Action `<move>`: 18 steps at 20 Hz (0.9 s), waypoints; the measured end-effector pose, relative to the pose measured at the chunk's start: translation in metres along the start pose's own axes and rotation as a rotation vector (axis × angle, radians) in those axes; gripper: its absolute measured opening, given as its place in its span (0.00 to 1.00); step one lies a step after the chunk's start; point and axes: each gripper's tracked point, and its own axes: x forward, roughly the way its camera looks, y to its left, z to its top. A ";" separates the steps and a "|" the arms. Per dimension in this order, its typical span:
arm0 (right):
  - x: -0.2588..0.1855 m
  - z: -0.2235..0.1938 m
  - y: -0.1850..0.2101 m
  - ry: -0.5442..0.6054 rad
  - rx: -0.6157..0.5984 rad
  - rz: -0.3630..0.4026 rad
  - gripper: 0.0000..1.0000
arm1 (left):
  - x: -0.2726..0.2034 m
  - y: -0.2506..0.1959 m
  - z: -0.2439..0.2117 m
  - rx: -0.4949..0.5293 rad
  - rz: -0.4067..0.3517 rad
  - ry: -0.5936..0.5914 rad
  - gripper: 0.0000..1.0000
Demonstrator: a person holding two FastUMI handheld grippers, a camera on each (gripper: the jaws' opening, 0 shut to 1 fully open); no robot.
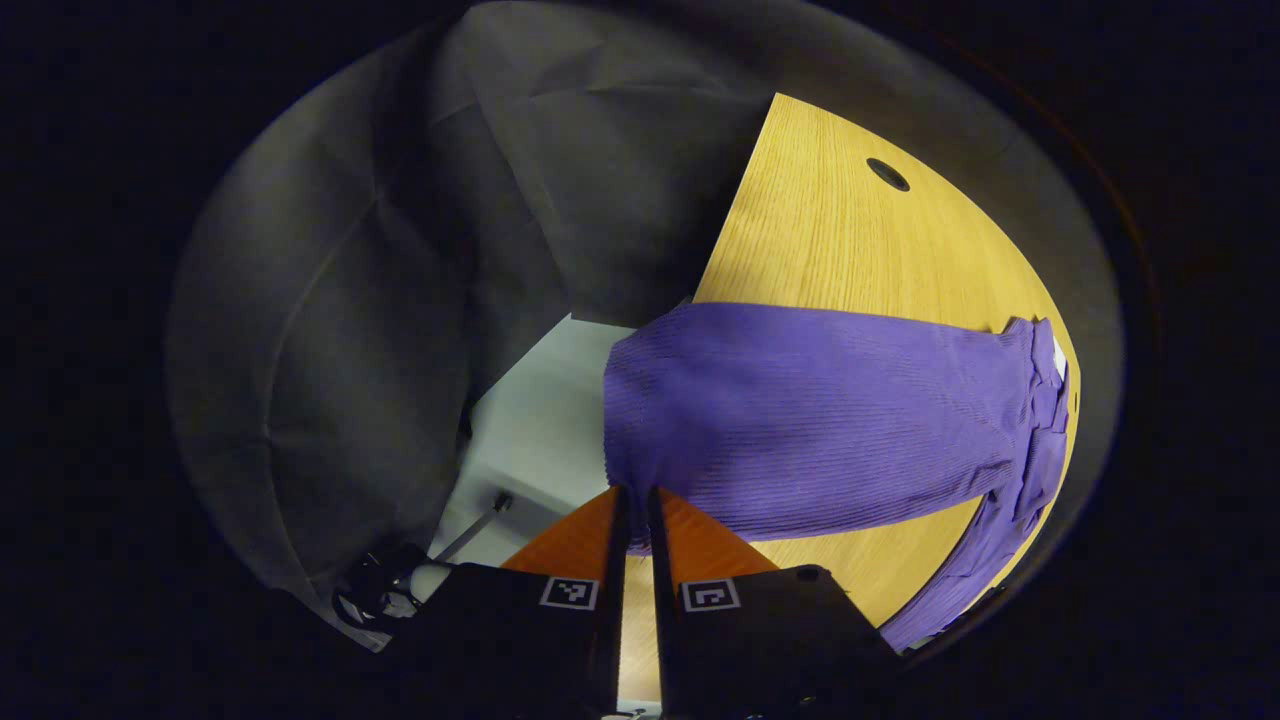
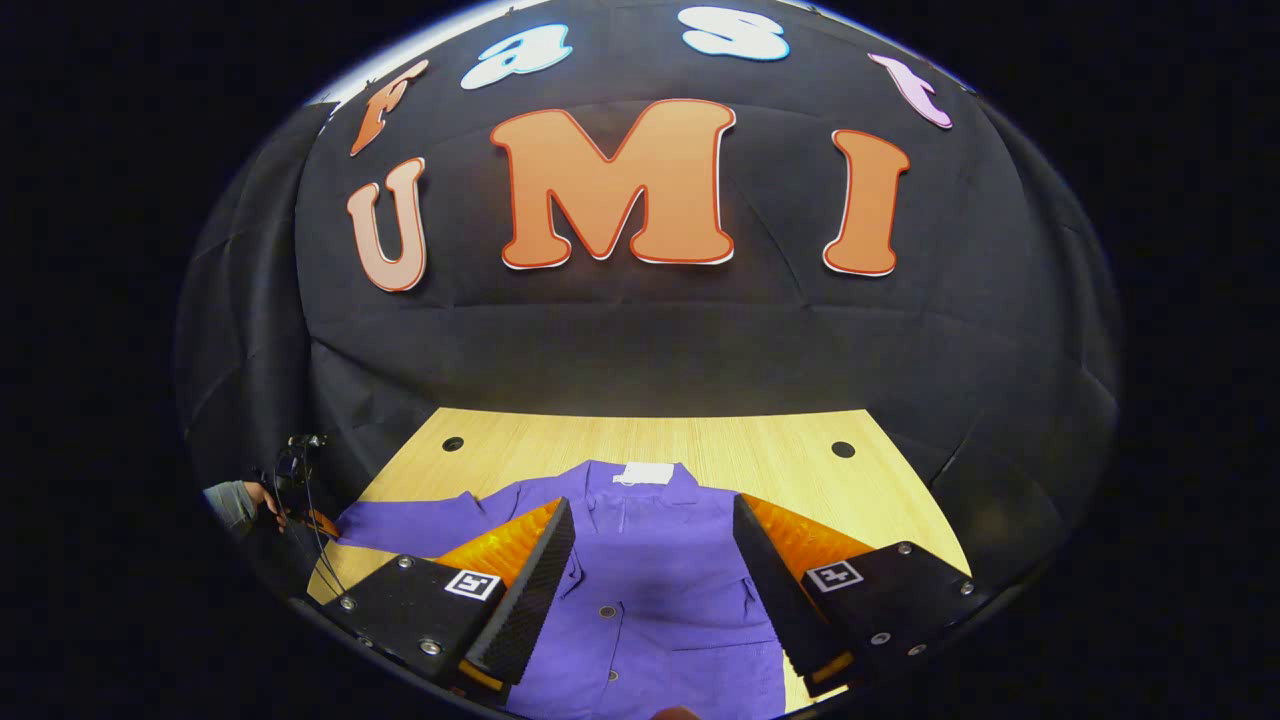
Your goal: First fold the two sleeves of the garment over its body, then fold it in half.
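My left fingers (image 1: 632, 520) pinch the cuff of the purple ribbed button-up garment (image 2: 650, 590) lying flat on the light wooden counter (image 2: 760, 450), right fingers (image 2: 655, 560) hover wide, so a weak pinch could slip mid-fold.

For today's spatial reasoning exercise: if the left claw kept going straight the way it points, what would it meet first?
Most likely the purple garment's sleeve, lying on the wooden table just past the nearly closed left claw. Depth is unclear, so it may already touch the cloth's edge.
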 end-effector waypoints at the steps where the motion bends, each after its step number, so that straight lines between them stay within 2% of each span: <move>1: -0.001 -0.001 -0.004 -0.003 -0.003 -0.001 0.95 | -0.002 -0.005 0.003 0.001 0.005 -0.015 0.16; 2: -0.001 -0.001 -0.012 -0.006 -0.006 -0.007 0.95 | -0.008 -0.012 0.004 0.013 -0.006 -0.024 0.08; 3: -0.002 0.000 -0.018 -0.012 -0.005 -0.009 0.95 | -0.017 -0.019 0.009 0.024 -0.009 -0.044 0.07; 10: -0.014 0.008 -0.053 -0.087 0.001 -0.034 0.95 | -0.093 -0.127 0.019 0.179 -0.122 -0.169 0.07; 18: -0.023 0.006 -0.085 -0.161 -0.027 -0.055 0.95 | -0.173 -0.259 0.014 0.371 -0.246 -0.238 0.07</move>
